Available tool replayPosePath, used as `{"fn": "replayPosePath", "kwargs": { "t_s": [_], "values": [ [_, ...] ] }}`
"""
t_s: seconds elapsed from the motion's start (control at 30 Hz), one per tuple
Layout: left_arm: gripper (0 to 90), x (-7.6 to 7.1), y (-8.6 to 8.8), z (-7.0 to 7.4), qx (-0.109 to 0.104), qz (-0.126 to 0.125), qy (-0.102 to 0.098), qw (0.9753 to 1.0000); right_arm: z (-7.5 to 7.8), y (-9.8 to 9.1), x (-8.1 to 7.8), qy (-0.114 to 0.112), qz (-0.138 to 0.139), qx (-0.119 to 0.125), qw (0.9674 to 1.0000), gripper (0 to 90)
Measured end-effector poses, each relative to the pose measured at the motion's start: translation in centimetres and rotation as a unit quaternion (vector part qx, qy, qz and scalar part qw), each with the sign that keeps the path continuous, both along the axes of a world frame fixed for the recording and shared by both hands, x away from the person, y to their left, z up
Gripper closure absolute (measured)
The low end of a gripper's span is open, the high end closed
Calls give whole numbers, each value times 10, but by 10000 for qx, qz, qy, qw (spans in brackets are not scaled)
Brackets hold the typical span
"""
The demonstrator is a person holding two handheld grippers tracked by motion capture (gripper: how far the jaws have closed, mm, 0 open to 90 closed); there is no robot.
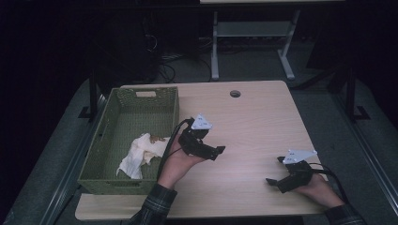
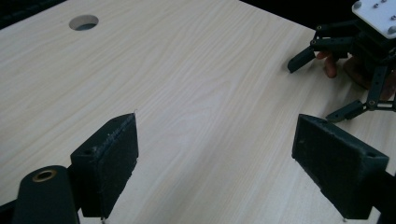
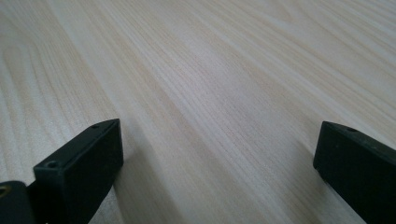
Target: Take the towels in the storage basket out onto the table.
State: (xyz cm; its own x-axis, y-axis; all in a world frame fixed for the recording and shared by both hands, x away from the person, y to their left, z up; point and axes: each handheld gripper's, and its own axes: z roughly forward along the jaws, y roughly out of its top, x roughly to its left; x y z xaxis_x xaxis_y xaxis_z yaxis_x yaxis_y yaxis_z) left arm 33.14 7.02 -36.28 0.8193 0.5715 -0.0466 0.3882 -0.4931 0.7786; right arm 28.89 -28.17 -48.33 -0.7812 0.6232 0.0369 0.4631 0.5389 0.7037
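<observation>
My left gripper (image 1: 217, 152) hovers over the wooden table (image 1: 253, 122) just right of a green woven basket (image 1: 108, 180), held by a hand in a plaid sleeve. In the left gripper view its jaws (image 2: 219, 163) stand wide open over bare wood with nothing between them. My right gripper (image 1: 274, 169) rests low near the table's front right corner; its jaws (image 3: 215, 163) are also open and empty. The left gripper view shows the right gripper (image 2: 317, 91) farther off at upper right. A crumpled white cloth (image 1: 141, 154) lies inside the basket.
A round cable hole (image 1: 235, 93) sits near the table's far edge, also seen as the hole (image 2: 84, 22) in the left gripper view. Behind the table stand a white desk frame (image 1: 253, 42) and dark floor with cables.
</observation>
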Motion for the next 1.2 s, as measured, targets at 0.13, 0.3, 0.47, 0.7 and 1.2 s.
{"fn": "replayPosePath", "kwargs": {
  "t_s": [0.13,0.3,0.47,0.7,1.2],
  "values": [
    [139,4,1,4,22,0,-15,10000,0,0,0,5,8,-3,10000,12],
    [139,8,8,9,53,17,-71,10000,0,0,0,-1,1,-1,10000,12],
    [139,12,20,17,-32,88,-116,9999,0,0,0,0,1,-1,10000,12],
    [141,14,30,23,-19,59,-178,9998,0,0,0,1,-2,6,10000,12],
    [140,18,66,28,113,276,-98,9995,0,0,0,-2,0,5,10000,12]
  ]
}}
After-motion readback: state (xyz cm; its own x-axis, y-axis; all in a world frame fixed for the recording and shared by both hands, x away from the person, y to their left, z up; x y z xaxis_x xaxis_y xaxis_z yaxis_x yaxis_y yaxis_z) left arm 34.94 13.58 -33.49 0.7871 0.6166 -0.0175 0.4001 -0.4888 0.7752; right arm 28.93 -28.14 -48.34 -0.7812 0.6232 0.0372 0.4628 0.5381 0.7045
